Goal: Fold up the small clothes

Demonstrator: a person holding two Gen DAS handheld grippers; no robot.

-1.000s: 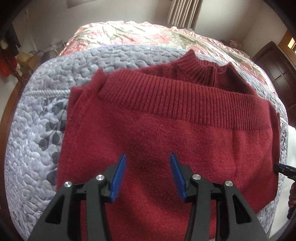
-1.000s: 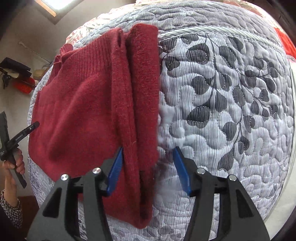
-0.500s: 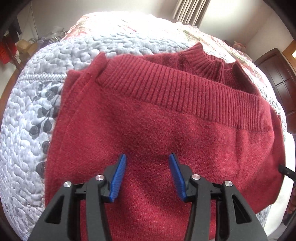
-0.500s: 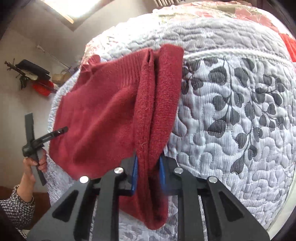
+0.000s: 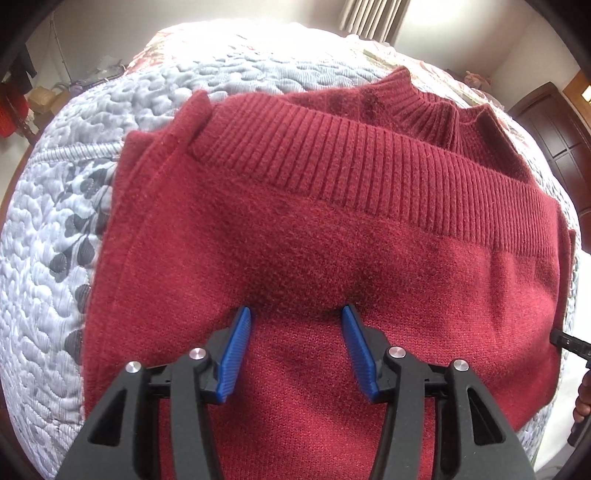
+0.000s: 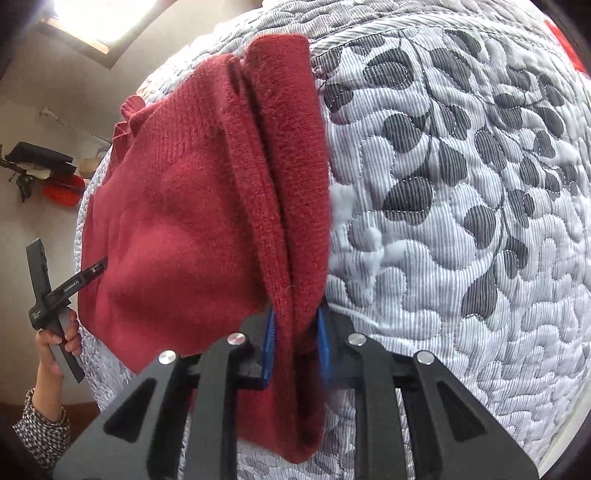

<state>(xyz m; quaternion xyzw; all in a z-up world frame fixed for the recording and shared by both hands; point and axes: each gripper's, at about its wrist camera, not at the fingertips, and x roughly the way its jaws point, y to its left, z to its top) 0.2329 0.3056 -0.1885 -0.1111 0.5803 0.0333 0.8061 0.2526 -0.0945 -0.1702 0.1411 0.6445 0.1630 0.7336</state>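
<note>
Low in frame, left gripper spread wide, tips on knit. Right gripper pinching the doubled side edge. One dark red sweater, folded, ribbed hem and collar upper centre, lying on one grey leaf-patterned quilt.

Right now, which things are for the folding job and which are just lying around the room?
For the job:
- red sweater, folded, lying on the quilt
- left gripper, open over the sweater
- right gripper, shut on the sweater's edge
- quilt, the surface it lies on

Just lying about:
- curtain
- dark wooden door
- orange thing by the wall
</note>
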